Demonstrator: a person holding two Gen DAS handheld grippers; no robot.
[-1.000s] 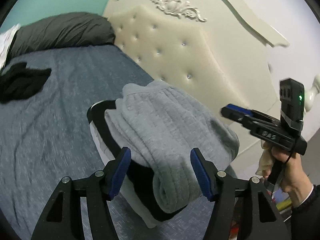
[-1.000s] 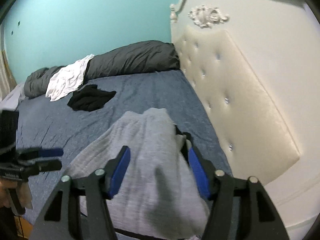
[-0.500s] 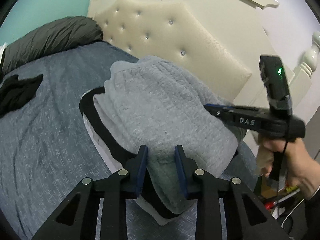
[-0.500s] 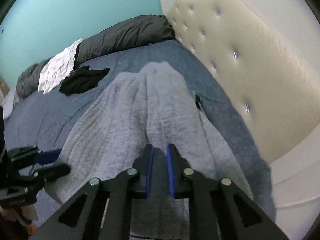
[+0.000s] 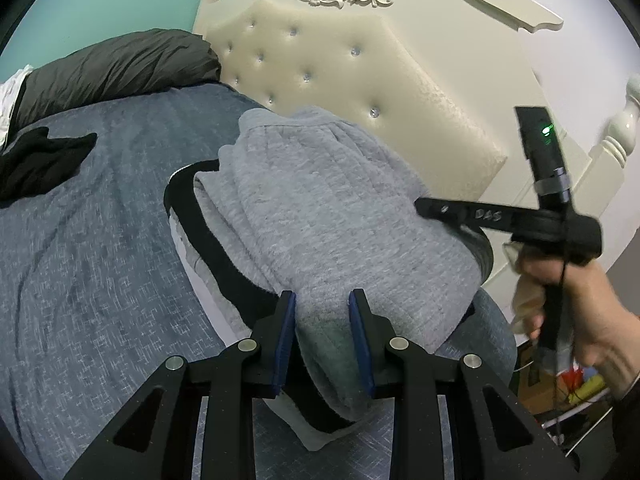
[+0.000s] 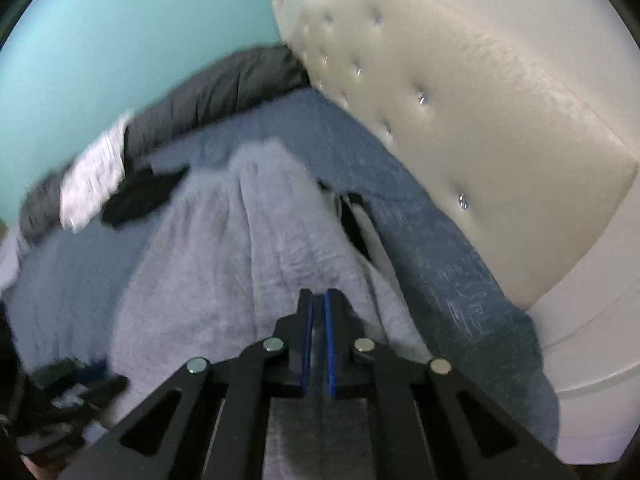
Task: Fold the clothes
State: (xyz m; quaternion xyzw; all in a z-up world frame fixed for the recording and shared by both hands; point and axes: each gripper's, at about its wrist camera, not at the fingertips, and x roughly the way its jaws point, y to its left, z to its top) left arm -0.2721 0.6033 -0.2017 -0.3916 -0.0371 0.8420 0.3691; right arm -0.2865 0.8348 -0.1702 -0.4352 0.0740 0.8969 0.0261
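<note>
My left gripper [image 5: 322, 332] fingers pinch the folded grey knit garment's [image 5: 340, 216] near roll; my right gripper [image 6: 318, 340] is clamped on its edge; the garment's length runs straight ahead.

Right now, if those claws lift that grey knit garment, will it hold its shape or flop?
Probably flop: the grey knit garment drapes softly over the black-and-white stack beneath it. It looks thick, so likely weighty for cloth. Its fuzzy knit bunches between the left claw, so slipping seems unlikely; the right claw pinches a thinner fold.

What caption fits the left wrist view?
Left gripper clamps a thick fold of the grey knit garment on the blue bedspread.
</note>
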